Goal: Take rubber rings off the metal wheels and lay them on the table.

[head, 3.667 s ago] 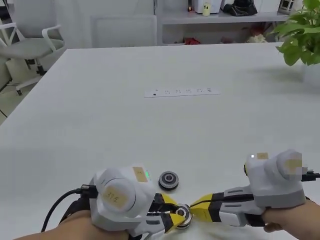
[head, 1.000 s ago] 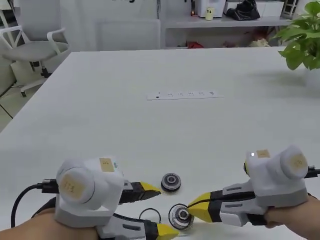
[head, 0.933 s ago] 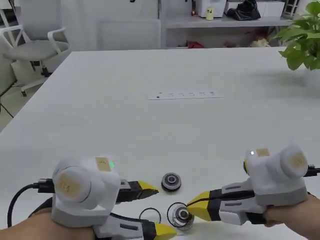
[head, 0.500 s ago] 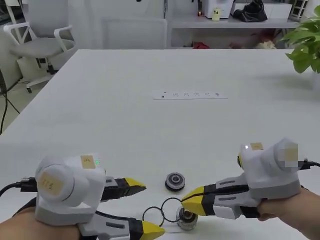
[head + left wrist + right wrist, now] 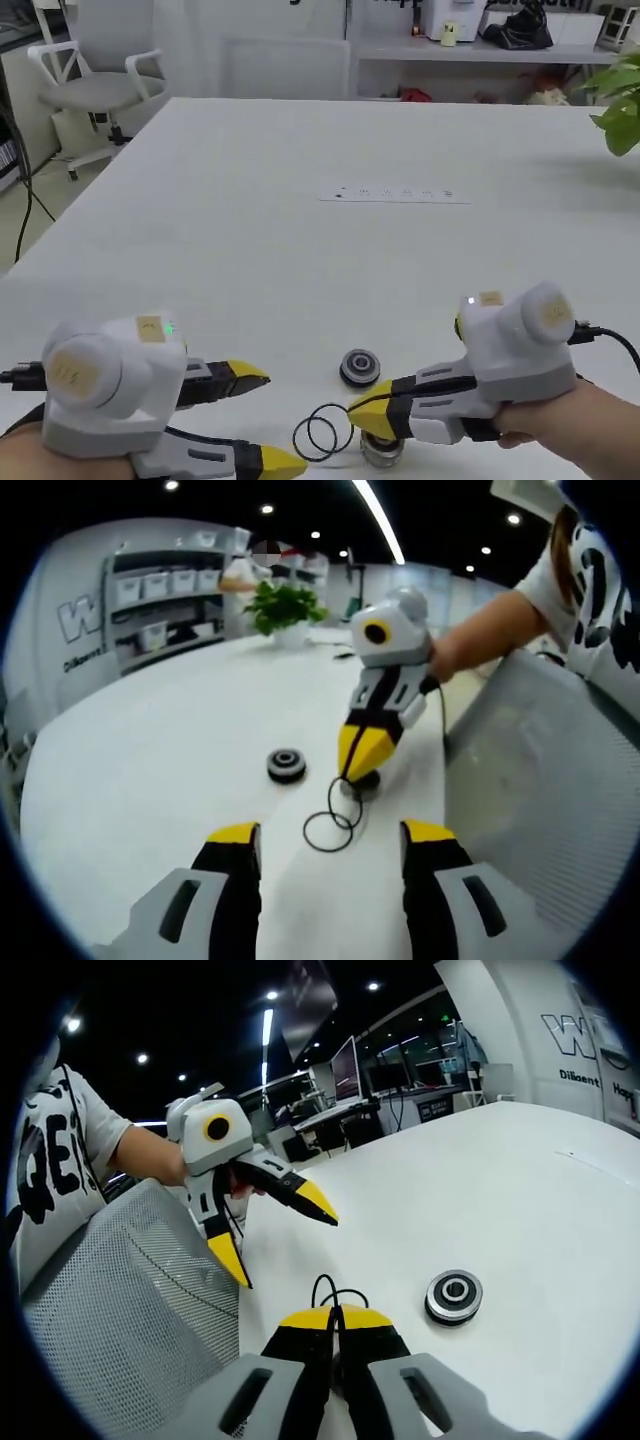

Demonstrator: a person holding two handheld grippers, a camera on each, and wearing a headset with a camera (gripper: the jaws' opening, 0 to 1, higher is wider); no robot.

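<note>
While both tools hover low over the near edge of a white surface, thin black rubber rings lie flat between them, two loops overlapping. The left hand-held gripper is spread wide and empty, its yellow-tipped jaws pointing toward the rings. In the left gripper view the loops sit just beyond the open tips. The right hand-held gripper, held in a person's hand, has its jaws drawn almost together, with only a slit between the yellow tips. Those tips sit right over a bare metal wheel, which stands on the surface just beside the rings. Whether the jaws actually pinch the wheel cannot be told. A second wheel, with a dark band round its rim, lies flat on the surface a little farther from the person, near the rings but apart from them and from both tools. Farther out, a row of sockets is set into the middle of the surface. A white chair stands off the far left corner, shelving lines the back wall, and the green leaves of a plant edge in at the far right.
</note>
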